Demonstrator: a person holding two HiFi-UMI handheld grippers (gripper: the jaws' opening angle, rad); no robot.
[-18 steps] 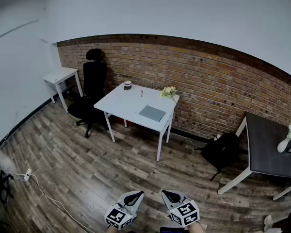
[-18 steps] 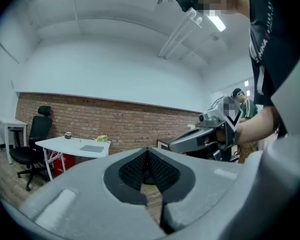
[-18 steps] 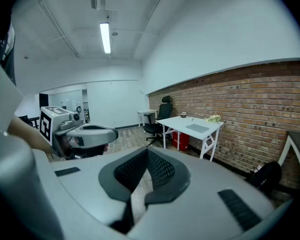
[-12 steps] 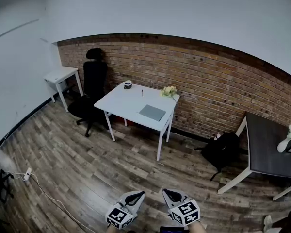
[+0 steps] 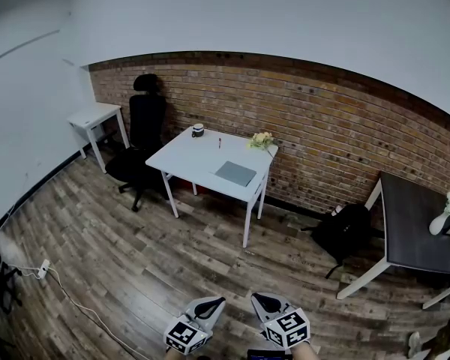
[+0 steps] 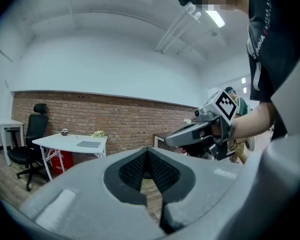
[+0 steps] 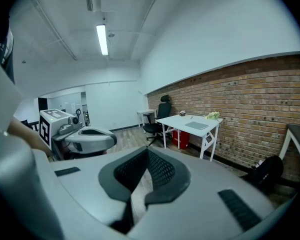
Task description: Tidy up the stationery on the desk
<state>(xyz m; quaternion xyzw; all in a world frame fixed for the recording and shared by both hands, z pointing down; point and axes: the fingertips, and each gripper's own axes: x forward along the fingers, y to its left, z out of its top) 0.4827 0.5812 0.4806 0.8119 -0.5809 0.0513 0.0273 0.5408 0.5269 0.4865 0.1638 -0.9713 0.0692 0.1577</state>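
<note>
Across the room, against the brick wall, stands the white desk (image 5: 199, 163). On it lie a grey notebook (image 5: 235, 174) and a small red pen (image 5: 219, 144), beside a dark cup (image 5: 198, 131) and a bunch of pale flowers (image 5: 261, 141). My left gripper (image 5: 216, 301) and right gripper (image 5: 258, 300) hover side by side at the bottom of the head view, far from the desk. Both are shut with nothing held. The left gripper view shows the desk (image 6: 65, 140) at far left, and the right gripper view shows it (image 7: 190, 124) right of centre.
A black office chair (image 5: 139, 145) stands left of the desk, with a small white side table (image 5: 94, 117) beyond it. A dark table (image 5: 416, 227) with a white vase (image 5: 439, 220) is at right. A black bag (image 5: 343, 235) and a cable (image 5: 75, 302) lie on the wooden floor.
Both grippers sit a touch lower in the head view. Nothing on the desk has moved.
</note>
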